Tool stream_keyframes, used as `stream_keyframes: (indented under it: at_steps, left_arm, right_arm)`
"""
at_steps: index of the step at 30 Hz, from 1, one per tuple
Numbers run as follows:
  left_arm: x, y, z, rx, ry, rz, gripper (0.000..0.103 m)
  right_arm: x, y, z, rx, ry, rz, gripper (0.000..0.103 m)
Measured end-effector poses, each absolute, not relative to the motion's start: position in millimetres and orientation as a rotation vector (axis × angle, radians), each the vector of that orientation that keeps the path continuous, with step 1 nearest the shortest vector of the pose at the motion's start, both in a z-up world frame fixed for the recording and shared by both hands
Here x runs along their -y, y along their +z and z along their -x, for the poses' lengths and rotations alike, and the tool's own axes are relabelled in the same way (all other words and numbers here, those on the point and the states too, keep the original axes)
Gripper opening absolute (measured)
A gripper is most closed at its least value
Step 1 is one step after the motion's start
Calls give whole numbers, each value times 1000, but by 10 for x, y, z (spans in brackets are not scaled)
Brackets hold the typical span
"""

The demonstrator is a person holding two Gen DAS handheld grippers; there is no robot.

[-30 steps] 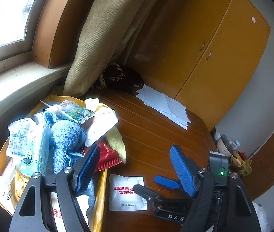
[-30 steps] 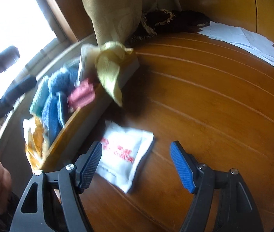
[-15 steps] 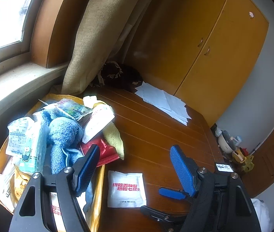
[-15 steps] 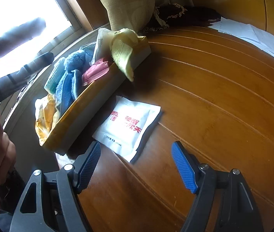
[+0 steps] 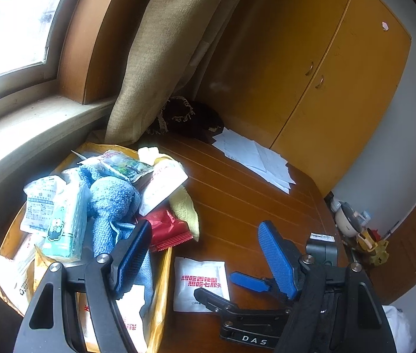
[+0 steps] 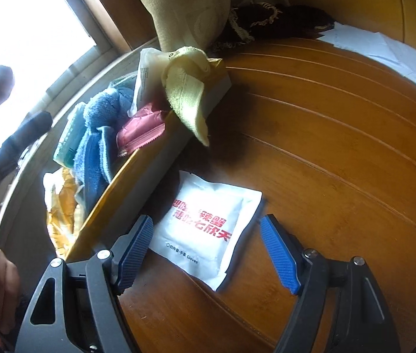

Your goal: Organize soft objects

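White packet [image 6: 208, 229]: lying flat on desk [image 6: 340, 176], sitting between right gripper [image 6: 208, 253] jaws, standing wide, not touching; left gripper [image 5: 205, 261] jaws standing wide, empty.

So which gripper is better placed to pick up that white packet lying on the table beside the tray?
Right. The right gripper is open and points down at the white packet, which lies between its fingers. The left gripper is open too, but sits over the tray's edge, with the packet off-centre.
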State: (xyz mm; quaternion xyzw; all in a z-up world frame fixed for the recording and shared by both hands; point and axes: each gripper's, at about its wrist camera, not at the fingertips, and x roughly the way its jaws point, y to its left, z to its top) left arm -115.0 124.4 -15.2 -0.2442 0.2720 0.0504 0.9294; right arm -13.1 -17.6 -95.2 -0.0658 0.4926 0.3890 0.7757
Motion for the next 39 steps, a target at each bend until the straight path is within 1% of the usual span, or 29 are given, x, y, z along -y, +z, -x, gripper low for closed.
stream_keyframes:
  at_steps: [1,3,4,6,7,8,10,11,13,14,17,22,28,33,38,39]
  left_arm:
    - [-1251,-157,1147,-560,104,501,78]
    - [-1262,-163,1148,-561,108,503,78]
    - [-1264,-161,1152,-560,107,505,78]
    - [-1253,-158,1157,-561,109,500,78]
    - [-1242,-157,1158,-562,110,498,78]
    - [-1232,-157,1154,-563,108,497,78]
    - [-1208,-160,1144,-566,106,496,78]
    - [-1190,-163,1137,-568,104,494,78]
    - [-1142,-168,1121,-574,96,487,78]
    - [-1114,-175,1110,-579,91,483,78]
    - [-1018,-205,1047,-600,71,470,78]
    - [-788,-358,847,-685,-24,469,78]
    - [-420,-756,597,-871,-139,475,78]
    - [-230,-987,505,-951,-154,477,78]
    - [-121,-1092,438,-986,-172,479,63]
    - [-101,-1094,441,-982,-168,473,63]
  right_arm:
    - [159,-955,181,-1054,810,151,69]
    - [122,-961,255,-1033,761,171,53]
    - [95,-965,309,-1016,730,201,50]
    - [46,-976,412,-975,677,262,38]
    - [46,-978,446,-963,664,266,35]
    - [53,-977,468,-967,673,256,25]
    - [81,-962,502,-958,655,253,16]
    - [104,-954,509,-951,642,255,8]
    - [190,-956,482,-967,650,209,4]
    - [254,-962,457,-980,658,175,0]
    - [524,-983,373,-1014,686,44,0]
    - [1068,-901,282,-991,681,-124,0]
    - [1510,-899,137,-989,624,-185,0]
    - [1611,-982,36,-1012,625,-219,0]
    - [1612,-1018,30,-1022,625,-217,0]
    - [1614,-1028,24,-1026,622,-218,0]
